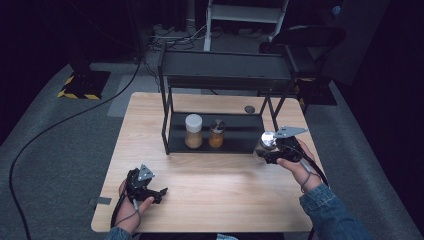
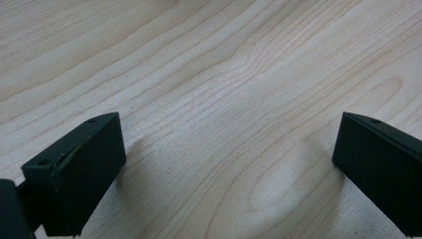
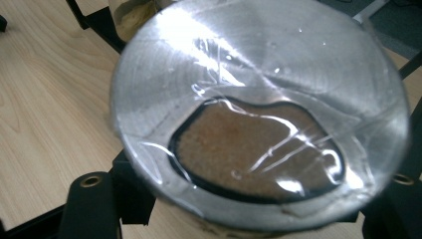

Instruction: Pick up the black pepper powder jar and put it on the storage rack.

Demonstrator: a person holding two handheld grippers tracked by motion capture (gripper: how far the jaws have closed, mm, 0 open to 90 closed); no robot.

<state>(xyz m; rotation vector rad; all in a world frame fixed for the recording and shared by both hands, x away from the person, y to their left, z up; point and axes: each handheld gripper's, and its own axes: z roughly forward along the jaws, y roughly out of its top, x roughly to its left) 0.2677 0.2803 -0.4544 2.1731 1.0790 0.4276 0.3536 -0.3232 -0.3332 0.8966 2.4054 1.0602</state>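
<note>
Dark floor and cabling surround a pale wooden desk (image 1: 210,190), on which a black two-tier metal rack (image 1: 225,100) serves as the landmark. On the rack's lower shelf stand a white-capped jar (image 1: 193,131) of tan powder and, just to its right, a smaller amber spice jar (image 1: 216,133).

The right hand-held gripper (image 1: 267,147) sits just off the rack's lower right corner, near its front leg, and pinches a spice jar with a metal lid (image 1: 268,141). In the right gripper view the jar (image 3: 259,114) is seen lid-on: a brushed silver top with a dark-rimmed opening, brown granules behind it, and a clear film over the opening. The jaws rise on either side of the jar and are closed on its body below the lid. Whether the base is clear of the desk cannot be judged with certainty, as the high view is small and glare washes out the lid.

The jar is probably glass with a metal cap: rigid, smooth and moderately light, so it can slip under a weak pinch and break if dropped. The sound hold is across the straight wall below the lid, kept upright so that loose granules do not reach the opening; the lid rim offers little purchase.

The left hand-held gripper (image 1: 150,189) rests well in front of the rack near the desk's front left. In the left gripper view its jaws stand spread wide over bare wood (image 2: 224,99).
</note>
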